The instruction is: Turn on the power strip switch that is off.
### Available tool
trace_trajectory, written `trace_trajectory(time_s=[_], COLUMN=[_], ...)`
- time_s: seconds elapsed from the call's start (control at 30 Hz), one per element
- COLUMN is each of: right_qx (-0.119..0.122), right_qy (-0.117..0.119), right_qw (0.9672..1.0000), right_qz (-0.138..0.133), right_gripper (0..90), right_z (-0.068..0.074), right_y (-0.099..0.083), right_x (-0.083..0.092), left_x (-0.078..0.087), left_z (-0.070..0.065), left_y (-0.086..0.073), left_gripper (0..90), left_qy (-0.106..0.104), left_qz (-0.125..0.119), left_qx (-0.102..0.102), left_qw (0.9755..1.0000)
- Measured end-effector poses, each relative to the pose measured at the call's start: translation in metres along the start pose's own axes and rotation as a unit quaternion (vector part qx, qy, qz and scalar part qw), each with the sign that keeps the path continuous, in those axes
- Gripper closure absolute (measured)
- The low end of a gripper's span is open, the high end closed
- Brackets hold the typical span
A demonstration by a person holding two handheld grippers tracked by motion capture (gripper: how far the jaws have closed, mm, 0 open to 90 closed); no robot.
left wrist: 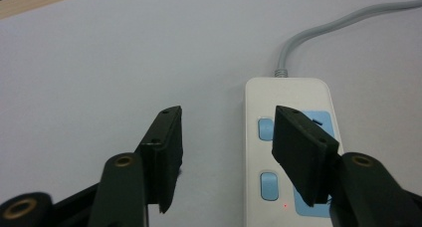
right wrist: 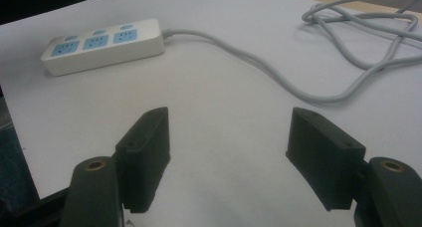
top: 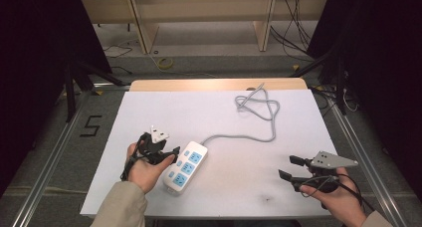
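Presently on white tabletop [top: 249, 187]: power strip [top: 186, 166], white with blue sockets, grey cable [top: 259, 107] looped far side. Left hand-held gripper [top: 166, 152], jaws wide, poised just beside its left edge, likely to grasp. Right hand-held gripper [top: 288, 168], wide, empty, well apart. Containers: none.

The power strip [right wrist: 102, 45] looks like smooth glossy white plastic, lying on a matt white sheet [top: 199, 112] over wood.
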State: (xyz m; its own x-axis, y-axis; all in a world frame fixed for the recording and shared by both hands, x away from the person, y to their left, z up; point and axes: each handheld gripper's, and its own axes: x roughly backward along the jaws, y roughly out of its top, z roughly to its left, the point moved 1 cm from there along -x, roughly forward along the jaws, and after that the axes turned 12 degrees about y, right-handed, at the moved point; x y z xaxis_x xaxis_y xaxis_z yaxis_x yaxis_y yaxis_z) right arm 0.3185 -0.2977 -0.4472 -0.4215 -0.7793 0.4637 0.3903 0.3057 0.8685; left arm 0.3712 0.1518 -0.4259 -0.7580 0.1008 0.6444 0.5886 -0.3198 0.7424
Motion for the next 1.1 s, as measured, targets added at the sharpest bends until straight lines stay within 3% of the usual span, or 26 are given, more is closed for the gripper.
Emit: trace_trajectory(time_s=[0.37,0.63,0.87,1.1], right_qx=[0.001,0.004,0.005,0.003], right_qy=[0.003,0.005,0.005,0.004], right_qw=[1.0000,1.0000,1.0000,1.0000], right_qz=[0.003,0.004,0.005,0.006], right_gripper=[33.4,33.3,33.1,32.9], right_z=[0.000,-0.001,-0.001,0.000], right_y=[0.001,0.000,0.000,0.000], right_x=[-0.002,-0.003,-0.003,-0.003], left_x=[0.005,0.011,0.017,0.021], left_z=[0.008,0.009,0.013,0.018], left_y=[-0.008,-0.016,-0.027,-0.037], left_gripper=[30.6,22.7,19.7,17.3], left_qy=[-0.020,-0.028,-0.043,-0.043], left_qz=[-0.021,-0.037,-0.038,-0.038], left_qx=[0.000,-0.017,-0.027,-0.028], left_qw=[0.9996,0.9988,0.9980,0.9980])
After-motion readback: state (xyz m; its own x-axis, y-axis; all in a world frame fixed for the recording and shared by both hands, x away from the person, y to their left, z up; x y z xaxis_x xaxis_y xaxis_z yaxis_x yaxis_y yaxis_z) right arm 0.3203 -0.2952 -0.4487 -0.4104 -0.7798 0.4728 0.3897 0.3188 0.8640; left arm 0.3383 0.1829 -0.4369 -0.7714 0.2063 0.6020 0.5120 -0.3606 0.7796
